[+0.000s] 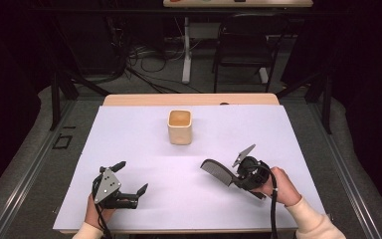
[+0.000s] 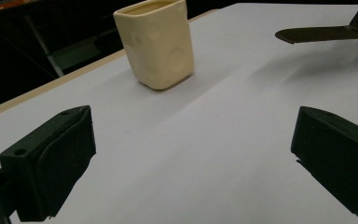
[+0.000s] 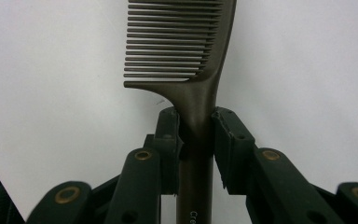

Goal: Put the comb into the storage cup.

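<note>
Two grippers over one big white sheet (image 1: 144, 144) covering the table (image 1: 189, 99), and plenty of bare room on it. Centre-back stands the cream cup (image 1: 179, 127), upright, mouth open, well apart from both hands. The left gripper (image 1: 132, 177) sits low at the near left, jaws spread wide with nothing between them. The right gripper (image 1: 238, 169) has its jaws clamped on the handle of a dark comb (image 3: 186, 60), just below the teeth, and the comb pokes out toward the middle, lifted off the sheet. That comb looks light, thin and stiff, probably smooth plastic, so it could twist in the pads; the grip near the teeth seems sensible. Near edge lies close under both hands; the open path runs forward to the cup.
</note>
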A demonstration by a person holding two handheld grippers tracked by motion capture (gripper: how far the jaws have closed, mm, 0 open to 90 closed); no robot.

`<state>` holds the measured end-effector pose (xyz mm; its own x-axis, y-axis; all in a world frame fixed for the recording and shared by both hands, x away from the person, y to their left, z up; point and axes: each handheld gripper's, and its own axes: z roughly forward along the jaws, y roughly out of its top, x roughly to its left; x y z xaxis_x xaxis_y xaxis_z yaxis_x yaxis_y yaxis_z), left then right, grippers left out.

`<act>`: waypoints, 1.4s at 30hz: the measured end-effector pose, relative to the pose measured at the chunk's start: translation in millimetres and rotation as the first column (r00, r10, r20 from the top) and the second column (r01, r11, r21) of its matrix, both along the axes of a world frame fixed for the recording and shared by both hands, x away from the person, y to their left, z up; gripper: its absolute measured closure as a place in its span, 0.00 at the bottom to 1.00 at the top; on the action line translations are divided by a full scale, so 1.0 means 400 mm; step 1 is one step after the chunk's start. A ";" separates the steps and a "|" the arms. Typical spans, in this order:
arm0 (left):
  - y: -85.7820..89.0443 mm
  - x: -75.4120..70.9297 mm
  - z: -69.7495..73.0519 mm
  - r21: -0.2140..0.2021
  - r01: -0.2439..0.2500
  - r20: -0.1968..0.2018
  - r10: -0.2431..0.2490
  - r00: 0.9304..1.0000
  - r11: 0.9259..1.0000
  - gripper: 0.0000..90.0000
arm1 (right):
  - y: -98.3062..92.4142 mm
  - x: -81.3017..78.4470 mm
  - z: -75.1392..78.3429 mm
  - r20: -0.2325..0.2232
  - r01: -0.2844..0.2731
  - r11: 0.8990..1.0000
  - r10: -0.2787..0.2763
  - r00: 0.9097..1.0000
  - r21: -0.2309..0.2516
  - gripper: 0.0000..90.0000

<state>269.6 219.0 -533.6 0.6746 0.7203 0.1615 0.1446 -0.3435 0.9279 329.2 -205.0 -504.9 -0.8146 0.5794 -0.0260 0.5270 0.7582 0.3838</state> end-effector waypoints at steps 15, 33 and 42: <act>0.001 0.003 -0.001 -0.003 0.002 -0.001 -0.002 1.000 1.000 0.00 | -0.006 -0.014 0.014 0.079 -0.002 0.995 -0.006 0.997 0.097 0.80; 0.002 0.003 -0.002 -0.003 0.001 -0.007 -0.001 1.000 1.000 0.00 | -0.013 -0.025 0.036 0.175 -0.002 0.981 -0.032 0.984 0.193 0.80; 0.002 0.002 -0.001 -0.002 0.000 -0.003 0.000 1.000 1.000 0.00 | -0.013 -0.030 0.045 0.218 -0.018 0.977 -0.030 0.975 0.213 0.80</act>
<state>270.5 219.8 -534.2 0.6754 0.7204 0.1575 0.1478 -0.3415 0.9282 317.0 -210.1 -486.8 -0.7993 0.5957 -0.0790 0.4160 0.6435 0.6425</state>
